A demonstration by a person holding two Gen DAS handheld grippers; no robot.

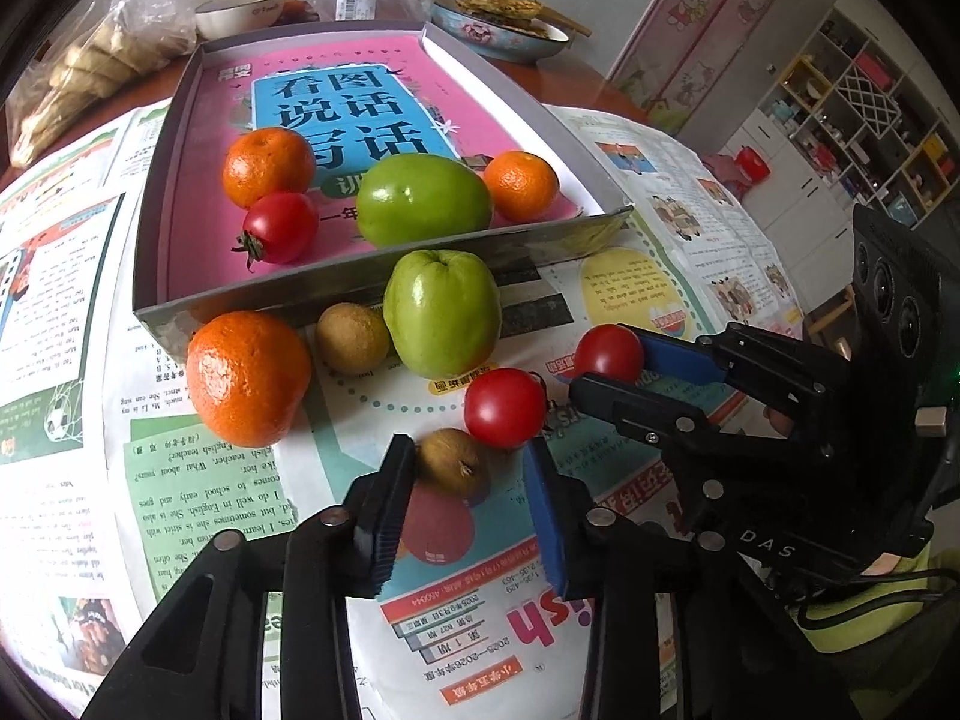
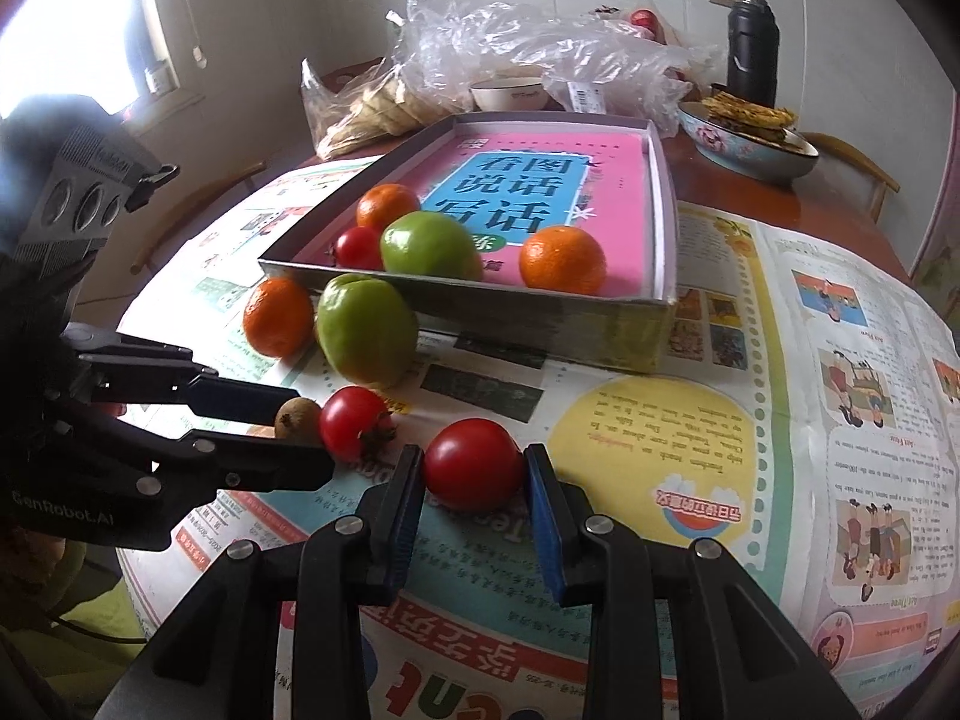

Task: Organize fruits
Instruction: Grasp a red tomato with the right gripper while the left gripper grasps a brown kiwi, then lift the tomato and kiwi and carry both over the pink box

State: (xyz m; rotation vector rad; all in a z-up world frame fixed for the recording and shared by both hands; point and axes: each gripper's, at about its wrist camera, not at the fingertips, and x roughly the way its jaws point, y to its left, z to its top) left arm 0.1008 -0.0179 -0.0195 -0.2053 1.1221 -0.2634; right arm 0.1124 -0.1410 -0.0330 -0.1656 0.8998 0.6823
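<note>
From the left wrist view, the left gripper (image 1: 468, 468) has its jaws drawn in around a small brown fruit (image 1: 453, 468) lying on the newspaper-covered desk (image 1: 72, 276), on the near side of the shallow box (image 1: 372, 285); one pad touches the fruit, while the other shows a slight gap, so the grip looks not quite seated. The step in hand appears to be a two-handed pick of loose fruit, and the next move calls for lifting both pieces over the box's near wall. This view alone shows a second brown fruit (image 1: 353, 337) against that wall, between the large orange (image 1: 247, 378) and the green fruit (image 1: 443, 312). From the right wrist view, the right gripper (image 2: 474, 471) has its jaws closed on a red tomato (image 2: 474, 463), also on the near side of the box. Only this view shows the black flask (image 2: 753, 54) beyond the box.
</note>
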